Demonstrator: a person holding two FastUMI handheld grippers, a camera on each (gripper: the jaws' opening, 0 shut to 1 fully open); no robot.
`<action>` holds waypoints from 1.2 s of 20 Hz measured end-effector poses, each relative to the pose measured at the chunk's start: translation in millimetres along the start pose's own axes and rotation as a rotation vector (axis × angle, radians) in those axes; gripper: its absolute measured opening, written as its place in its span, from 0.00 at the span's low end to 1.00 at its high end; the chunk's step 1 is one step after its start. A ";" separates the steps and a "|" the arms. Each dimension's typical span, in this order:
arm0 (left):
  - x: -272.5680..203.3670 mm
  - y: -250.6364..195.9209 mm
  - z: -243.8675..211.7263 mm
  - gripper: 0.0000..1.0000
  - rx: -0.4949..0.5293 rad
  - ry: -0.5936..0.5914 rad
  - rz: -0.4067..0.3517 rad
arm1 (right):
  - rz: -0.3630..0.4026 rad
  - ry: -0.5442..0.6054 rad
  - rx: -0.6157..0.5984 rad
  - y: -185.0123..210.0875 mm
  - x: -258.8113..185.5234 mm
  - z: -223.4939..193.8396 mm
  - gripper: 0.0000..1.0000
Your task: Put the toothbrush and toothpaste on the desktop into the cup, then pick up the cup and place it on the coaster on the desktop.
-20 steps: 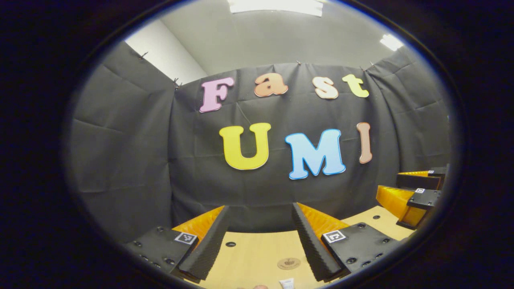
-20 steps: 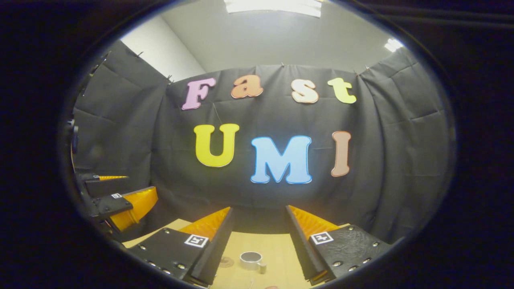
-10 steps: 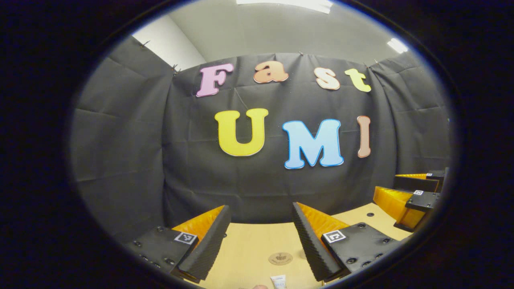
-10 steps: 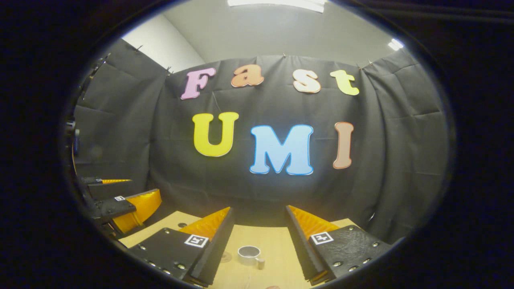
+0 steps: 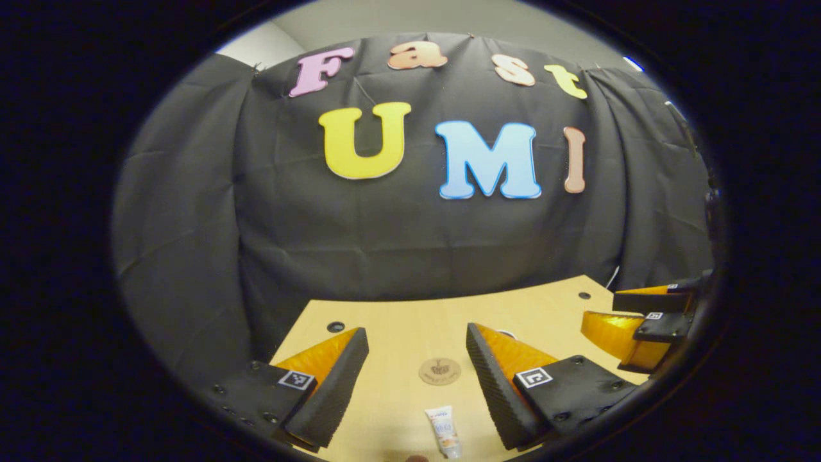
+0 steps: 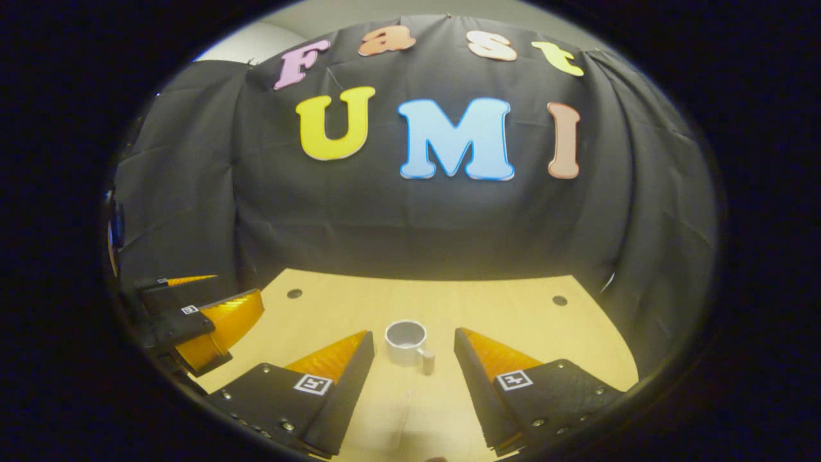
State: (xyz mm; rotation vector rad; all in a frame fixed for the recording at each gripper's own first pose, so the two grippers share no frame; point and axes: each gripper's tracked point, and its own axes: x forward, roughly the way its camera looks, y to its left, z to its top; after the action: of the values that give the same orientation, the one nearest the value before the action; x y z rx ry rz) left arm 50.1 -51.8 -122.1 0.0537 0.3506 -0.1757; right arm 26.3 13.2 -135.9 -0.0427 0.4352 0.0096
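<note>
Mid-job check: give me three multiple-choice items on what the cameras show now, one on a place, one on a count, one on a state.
1. In the left gripper view, the toothpaste lies:
A. inside the cup
B. on the desktop, nearer the camera than the coaster
C. on the coaster

2. How many handles does the cup have?
A. none
B. one
C. two

3. The right gripper is:
A. open, holding nothing
B. shut on the cup
C. shut on the toothpaste

Answers:
1 B, the tube lies flat below the round coaster, apart from it.
2 B, one handle shows on the cup's near side.
3 A, its jaws stand wide apart with the cup beyond them.
</note>
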 end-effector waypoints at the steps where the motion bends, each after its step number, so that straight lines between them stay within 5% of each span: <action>1: 4.4 -0.6 -14.0 0.98 -0.004 0.032 -0.003 | 0.002 0.032 0.015 0.0 3.7 -9.1 0.77; 6: 32.5 0.6 -113.9 0.93 -0.063 0.309 -0.020 | 0.006 0.277 0.070 1.4 24.9 -74.9 0.78; 10: 41.2 2.4 -176.2 1.00 -0.123 0.505 -0.023 | 0.013 0.427 0.091 6.3 33.5 -118.3 0.78; 24: 50.9 -9.7 -287.4 1.00 -0.207 0.893 -0.035 | 0.011 0.805 0.155 20.4 60.7 -223.3 0.78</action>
State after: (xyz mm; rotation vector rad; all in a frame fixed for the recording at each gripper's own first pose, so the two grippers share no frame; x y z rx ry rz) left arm -1.5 -45.9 -409.5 -0.0837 1.2588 -0.1408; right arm -13.1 24.0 -364.6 0.1139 1.2394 -0.0315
